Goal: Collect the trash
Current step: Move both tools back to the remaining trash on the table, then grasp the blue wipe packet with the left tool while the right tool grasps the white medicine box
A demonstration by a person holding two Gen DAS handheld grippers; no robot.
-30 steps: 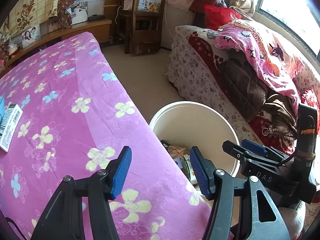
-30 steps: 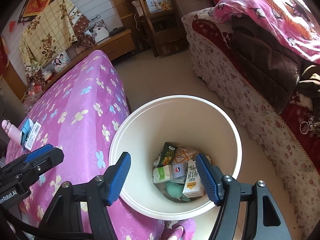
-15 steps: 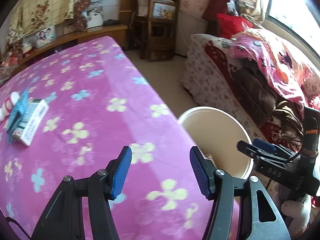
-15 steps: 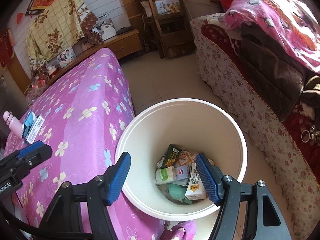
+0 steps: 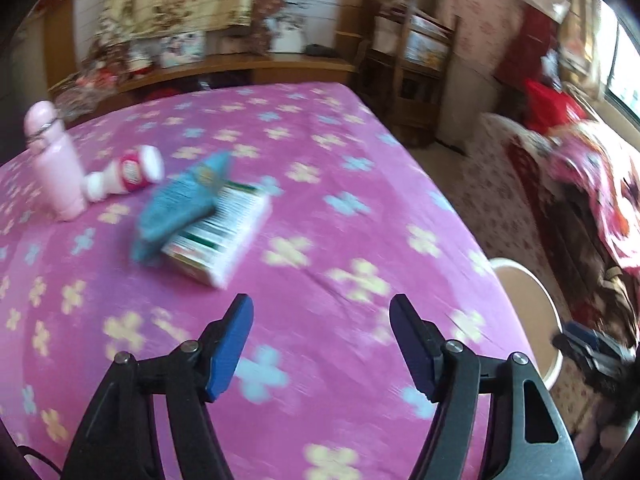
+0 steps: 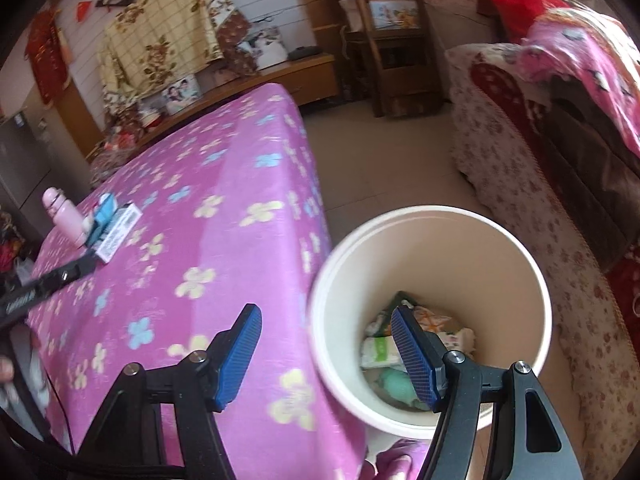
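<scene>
The left claw (image 5: pixel 322 342) stands wide with nothing between its blue pads; its jaws have just been opening further. It hangs over the pink flowered cloth (image 5: pixel 340 208) that covers the surface. The left wrist view is smeared by motion blur, so fine print on the items cannot be read.

From that claw, at about eleven o'clock and well apart from it, lies a white carton (image 5: pixel 224 236) with green printing, flat on the cloth. A crumpled blue packet (image 5: pixel 180 204) rests on the carton's far left corner, overlapping it. Further out at ten o'clock a small red-and-white bottle (image 5: pixel 128 174) lies on its side, its narrow end touching or just beside an upright pale pink bottle (image 5: pixel 54 160); which of the two I cannot tell. At three o'clock, past the cloth's edge, part of the white bucket (image 5: pixel 536 312) shows on the floor.

The right claw (image 6: pixel 326 354) is also wide and empty, poised above the bucket's near rim, so that its right pad overlaps the bucket's mouth and its left pad overlaps the cloth. The bucket (image 6: pixel 432 224) stands on the floor, just beside the draped edge of the surface. At its bottom sits a heap of trash (image 6: pixel 388 364): white and green cartons, a patterned wrapper and a pale green lump. At nine o'clock from the right claw the left claw's black frame reaches in over the cloth, toward the carton.
</scene>
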